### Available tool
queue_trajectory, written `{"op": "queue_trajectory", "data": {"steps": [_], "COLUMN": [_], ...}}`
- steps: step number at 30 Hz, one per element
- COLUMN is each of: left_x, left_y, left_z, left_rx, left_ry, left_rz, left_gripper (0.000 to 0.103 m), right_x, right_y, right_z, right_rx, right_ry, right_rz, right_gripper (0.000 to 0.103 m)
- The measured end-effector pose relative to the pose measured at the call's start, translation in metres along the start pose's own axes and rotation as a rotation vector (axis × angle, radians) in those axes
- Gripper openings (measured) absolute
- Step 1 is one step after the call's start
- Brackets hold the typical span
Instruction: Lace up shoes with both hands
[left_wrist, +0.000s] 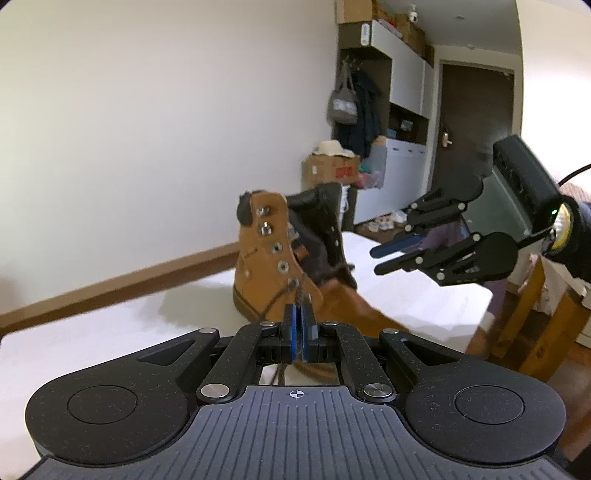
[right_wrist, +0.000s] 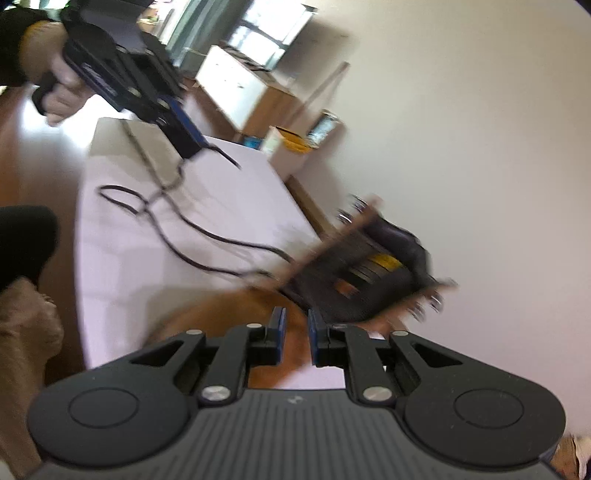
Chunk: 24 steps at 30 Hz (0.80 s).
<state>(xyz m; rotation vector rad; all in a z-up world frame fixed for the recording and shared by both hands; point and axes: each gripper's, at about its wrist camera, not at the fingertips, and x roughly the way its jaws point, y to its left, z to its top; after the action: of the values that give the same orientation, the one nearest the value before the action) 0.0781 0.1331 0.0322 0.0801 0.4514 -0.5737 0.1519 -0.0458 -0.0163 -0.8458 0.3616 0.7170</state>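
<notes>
smooth white table (left_wrist: 110, 332); left gripper (left_wrist: 297, 317) pinches braided lace (right_wrist: 207, 236); right gripper (right_wrist: 295, 332) apparently empty, ajar.

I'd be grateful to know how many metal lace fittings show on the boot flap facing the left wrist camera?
5 on the tan boot: two hooks near the collar, three eyelets descending towards the lace. Lower ones may be hidden behind the left claw.

Left hand-held gripper (left_wrist: 297, 314) is clamped tight; right hand-held gripper (right_wrist: 295, 325) stands slightly parted, empty.
</notes>
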Motion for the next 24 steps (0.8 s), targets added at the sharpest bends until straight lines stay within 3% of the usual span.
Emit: {"op": "queue_trajectory", "data": {"steps": [4, 9, 13, 16, 20, 24], "left_x": [0.013, 0.028, 0.034, 0.040, 0.044, 0.040], "left_y": [0.003, -0.005, -0.012, -0.021, -0.033, -0.046], "left_z": [0.009, 0.032, 0.043, 0.044, 0.030, 0.011], "left_rx": [-0.032, -0.076, -0.065, -0.032, 0.020, 0.015], "left_ry": [0.005, 0.071, 0.087, 0.073, 0.024, -0.017], "left_rz": [0.005, -0.023, -0.029, -0.018, 0.014, 0.021], "left_gripper": [0.003, 0.003, 0.003, 0.003, 0.003, 0.003], "right_x": [0.009, 0.013, 0.012, 0.012, 0.017, 0.013], "right_y": [-0.027, -0.043, -0.055, -0.065, -0.084, -0.090], "right_z": [-0.017, -0.018, -0.013, -0.012, -0.017, -0.024], "right_rx": [0.065, 0.070, 0.045, 0.060, 0.231, 0.481], "right_ry": [-0.003, 0.049, 0.085, 0.064, 0.013, -0.008], "right_rz": [-0.014, 0.059, 0.088, 0.094, 0.100, 0.075], "right_gripper": [0.014, 0.014, 0.014, 0.014, 0.020, 0.036]}}
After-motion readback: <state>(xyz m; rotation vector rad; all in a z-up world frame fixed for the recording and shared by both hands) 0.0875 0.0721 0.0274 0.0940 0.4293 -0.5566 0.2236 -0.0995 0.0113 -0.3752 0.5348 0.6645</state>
